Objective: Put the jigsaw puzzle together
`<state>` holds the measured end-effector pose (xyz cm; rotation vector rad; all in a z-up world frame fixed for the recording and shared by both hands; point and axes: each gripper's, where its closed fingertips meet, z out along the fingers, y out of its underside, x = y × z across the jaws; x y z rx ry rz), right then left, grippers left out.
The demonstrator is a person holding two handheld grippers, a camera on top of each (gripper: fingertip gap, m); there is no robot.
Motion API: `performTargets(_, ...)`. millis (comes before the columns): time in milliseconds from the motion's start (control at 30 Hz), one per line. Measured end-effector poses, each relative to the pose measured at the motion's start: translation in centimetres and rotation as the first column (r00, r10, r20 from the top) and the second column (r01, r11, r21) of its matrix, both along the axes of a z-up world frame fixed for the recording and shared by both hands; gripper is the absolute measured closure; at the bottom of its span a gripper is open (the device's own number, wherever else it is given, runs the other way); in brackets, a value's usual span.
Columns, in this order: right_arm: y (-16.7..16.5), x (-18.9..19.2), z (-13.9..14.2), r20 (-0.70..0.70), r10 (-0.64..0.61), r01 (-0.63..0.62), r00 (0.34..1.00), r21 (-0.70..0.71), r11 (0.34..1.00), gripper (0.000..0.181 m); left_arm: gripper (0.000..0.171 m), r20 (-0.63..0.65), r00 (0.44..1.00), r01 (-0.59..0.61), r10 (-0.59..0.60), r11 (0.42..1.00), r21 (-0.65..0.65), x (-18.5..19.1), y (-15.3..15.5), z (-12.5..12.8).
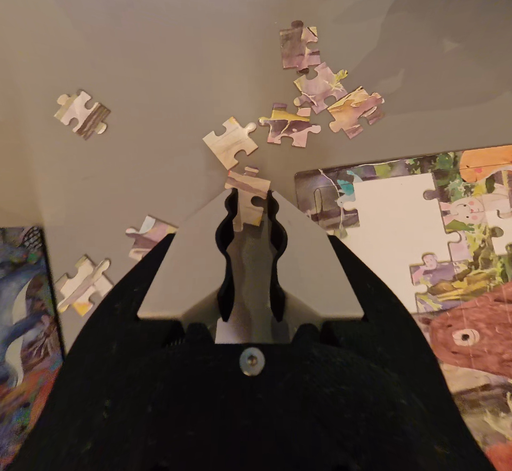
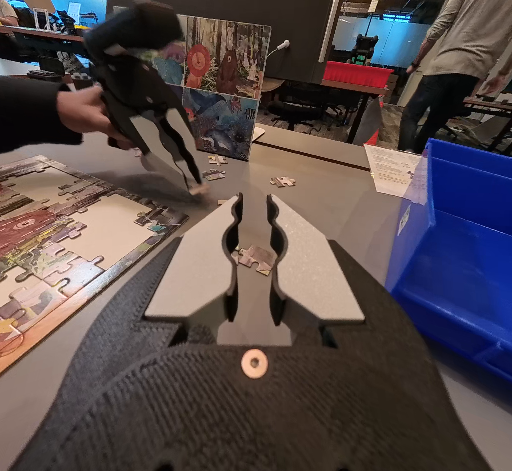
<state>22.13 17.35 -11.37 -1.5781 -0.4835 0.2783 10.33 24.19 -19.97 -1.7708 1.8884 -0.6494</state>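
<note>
Blue bin blocking right side

Printed matter is seen, but nothing can be read.
Small print is carried by a white sheet of paper beside the blue bin, and a label is stuck on the bin's wall; both are too small.

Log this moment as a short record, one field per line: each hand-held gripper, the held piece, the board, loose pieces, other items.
left hand-held gripper: shut on a puzzle piece, low over the grey table
held piece: pale with purple bands, clamped between the fingers
right hand-held gripper: open, empty, above the table
puzzle board: partly filled, large white gap in the middle
loose pieces: scattered on the table beyond the board
blue bin: on the right side
picture card: standing upright at the back
</note>
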Motion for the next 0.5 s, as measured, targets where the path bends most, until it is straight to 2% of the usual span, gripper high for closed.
performTargets(133,0.0,0.1,0.1,-0.005,0.000,0.000,1.000,0.002,1.000,0.166,0.152,0.027,0.997,-0.071,0.071,0.997,0.012,-2.9,-0.7,2.1)
performTargets(233,0.0,0.0,0.0,-0.003,0.001,-0.001,1.000,-0.001,1.000,0.166,0.152,0.033,0.990,-0.136,0.136,0.991,-0.005,-5.9,-3.1,2.8)
performTargets(367,0.0,-0.1,-0.1,0.009,0.001,-0.001,1.000,-0.004,1.000,0.166,0.151,-0.038,0.973,-0.229,0.229,0.973,-0.010,-10.2,-6.8,1.2)
performTargets(500,0.1,-0.2,-0.2,0.021,0.000,0.000,1.000,-0.007,1.000,0.166,0.151,-0.060,0.949,-0.312,0.310,0.950,-0.025,-12.6,-9.5,0.0)
